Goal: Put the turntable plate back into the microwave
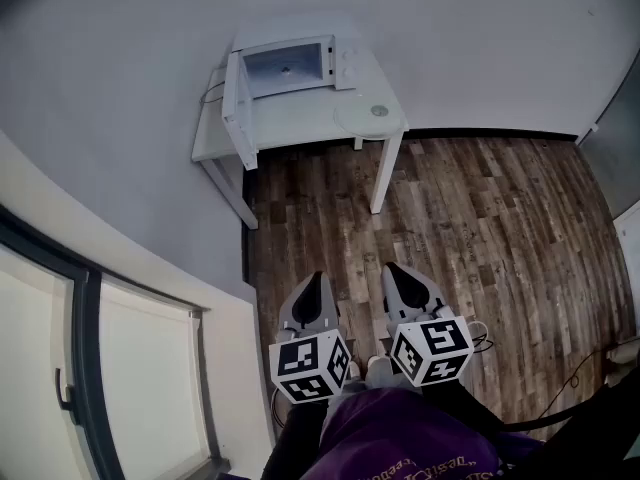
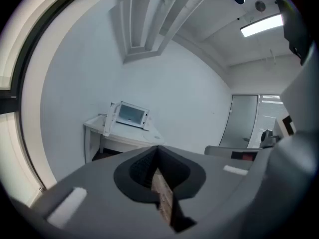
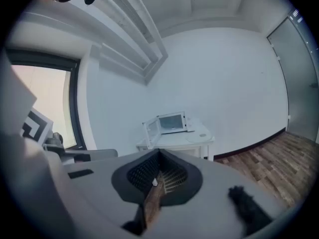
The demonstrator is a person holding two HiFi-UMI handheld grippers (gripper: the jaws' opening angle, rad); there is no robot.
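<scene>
A white microwave (image 1: 290, 66) stands on a white table (image 1: 300, 118) by the far wall, its door (image 1: 236, 103) swung open to the left. The round glass turntable plate (image 1: 366, 116) lies flat on the table's right part, in front of the microwave. Both grippers are held low and close to the person, far from the table. The left gripper (image 1: 316, 286) and the right gripper (image 1: 396, 273) are shut, with nothing between their jaws. The microwave (image 2: 130, 115) appears small in the left gripper view, and the microwave (image 3: 169, 123) and plate (image 3: 202, 134) in the right gripper view.
Dark wooden flooring (image 1: 450, 228) stretches between the person and the table. A window with a dark frame (image 1: 80, 368) runs along the left wall. A glass door (image 3: 304, 73) is at the right. A black cable (image 1: 570, 388) lies on the floor at the lower right.
</scene>
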